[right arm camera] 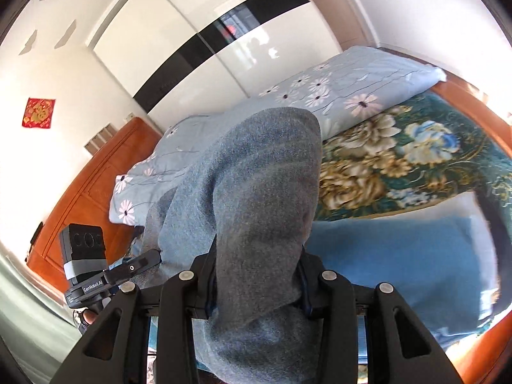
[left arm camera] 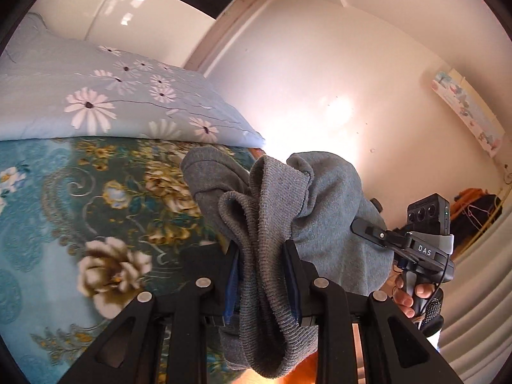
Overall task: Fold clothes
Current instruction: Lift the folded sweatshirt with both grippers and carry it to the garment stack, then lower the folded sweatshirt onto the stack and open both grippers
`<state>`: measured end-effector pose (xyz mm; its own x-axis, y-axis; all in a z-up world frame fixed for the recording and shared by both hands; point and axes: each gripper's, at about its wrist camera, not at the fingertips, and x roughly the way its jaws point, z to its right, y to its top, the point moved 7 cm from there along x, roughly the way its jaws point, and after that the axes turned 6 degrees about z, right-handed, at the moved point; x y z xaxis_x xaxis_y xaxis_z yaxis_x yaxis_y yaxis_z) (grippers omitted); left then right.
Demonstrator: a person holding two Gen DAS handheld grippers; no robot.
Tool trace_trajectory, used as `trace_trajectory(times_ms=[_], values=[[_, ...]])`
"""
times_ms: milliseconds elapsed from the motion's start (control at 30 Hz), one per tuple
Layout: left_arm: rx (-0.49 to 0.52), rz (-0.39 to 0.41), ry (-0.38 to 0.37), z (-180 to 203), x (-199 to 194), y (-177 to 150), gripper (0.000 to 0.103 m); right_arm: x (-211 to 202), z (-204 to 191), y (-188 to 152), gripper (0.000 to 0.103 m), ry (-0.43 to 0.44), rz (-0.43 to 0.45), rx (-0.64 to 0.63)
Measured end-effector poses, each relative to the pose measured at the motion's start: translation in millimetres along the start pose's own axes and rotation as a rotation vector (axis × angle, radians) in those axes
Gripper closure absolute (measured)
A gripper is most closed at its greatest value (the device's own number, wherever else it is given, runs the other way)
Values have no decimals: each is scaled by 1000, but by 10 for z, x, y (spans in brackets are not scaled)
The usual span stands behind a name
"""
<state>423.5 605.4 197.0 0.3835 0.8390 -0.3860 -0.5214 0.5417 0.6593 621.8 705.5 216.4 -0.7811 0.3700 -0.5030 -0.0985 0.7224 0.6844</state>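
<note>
A grey knit garment (left arm camera: 307, 204) hangs bunched between my two grippers, lifted above the bed. My left gripper (left arm camera: 260, 256) is shut on its ribbed hem, which folds over and droops past the fingers. My right gripper (right arm camera: 256, 262) is shut on a thick bunch of the same grey garment (right arm camera: 256, 176), which drapes over and hides the fingertips. In the left wrist view the right gripper (left arm camera: 377, 233) shows at the right, its fingers partly behind the cloth. In the right wrist view the left gripper (right arm camera: 140, 264) shows at the lower left.
The bed has a teal floral cover (left arm camera: 80, 208), a light blue daisy quilt (left arm camera: 112, 96) at its far side and a blue cloth (right arm camera: 400, 262). An orange wooden headboard (right arm camera: 96, 179), a white wardrobe (right arm camera: 208, 48) and a white wall (left arm camera: 336, 80) surround it.
</note>
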Motion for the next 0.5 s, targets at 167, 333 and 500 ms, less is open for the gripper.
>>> trace_trajectory(times_ms=[167,333,500], values=[[21,-74,-34,422,727,-107,75,-401,754,303,63,-105,2,16],[43,-130,13,415,1277,-457,72,-465,1542,260,63,-166,-19,25],[48,-134,68,126,1485,-665,65,-84,2099,-142,59,-157,-52,130]])
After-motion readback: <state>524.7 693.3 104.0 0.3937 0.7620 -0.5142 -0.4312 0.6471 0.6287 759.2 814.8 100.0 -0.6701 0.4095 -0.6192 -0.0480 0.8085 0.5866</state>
